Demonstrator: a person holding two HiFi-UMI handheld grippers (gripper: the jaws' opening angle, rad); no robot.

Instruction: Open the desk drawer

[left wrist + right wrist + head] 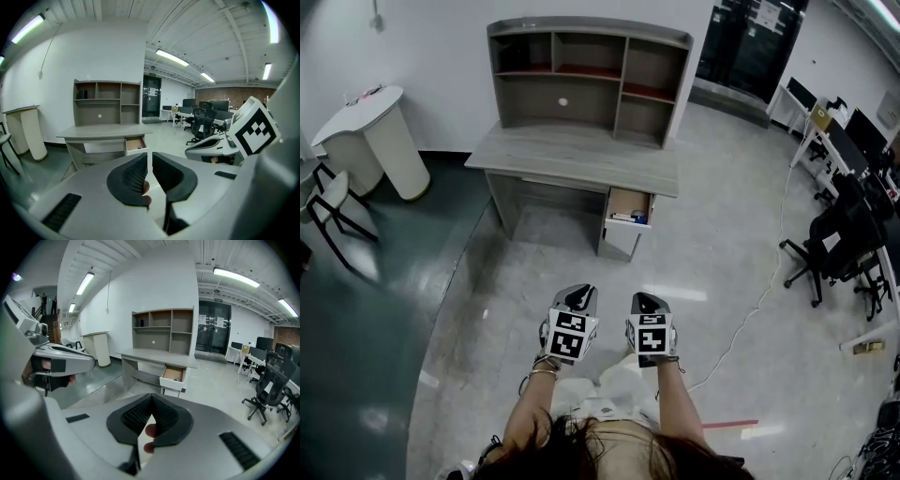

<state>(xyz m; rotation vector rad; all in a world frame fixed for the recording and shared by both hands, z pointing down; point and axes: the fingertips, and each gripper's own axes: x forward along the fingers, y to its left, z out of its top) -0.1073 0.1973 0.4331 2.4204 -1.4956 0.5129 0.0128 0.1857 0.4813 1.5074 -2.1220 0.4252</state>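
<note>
Drawer point(630, 204) open, well beyond tongs point(579, 294).

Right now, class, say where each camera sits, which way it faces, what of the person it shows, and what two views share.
Head view: on the person's head, looking steeply down at floor and desk; shows hair, forearms, left hand-held gripper and right hand-held gripper.
Left gripper view: rides the left one, looking along its slightly parted jaws at the desk; the right one at right.
Right gripper view: rides the right one, jaws together, facing the desk; the left one at left.
Shared: all show the open drawer.
</note>
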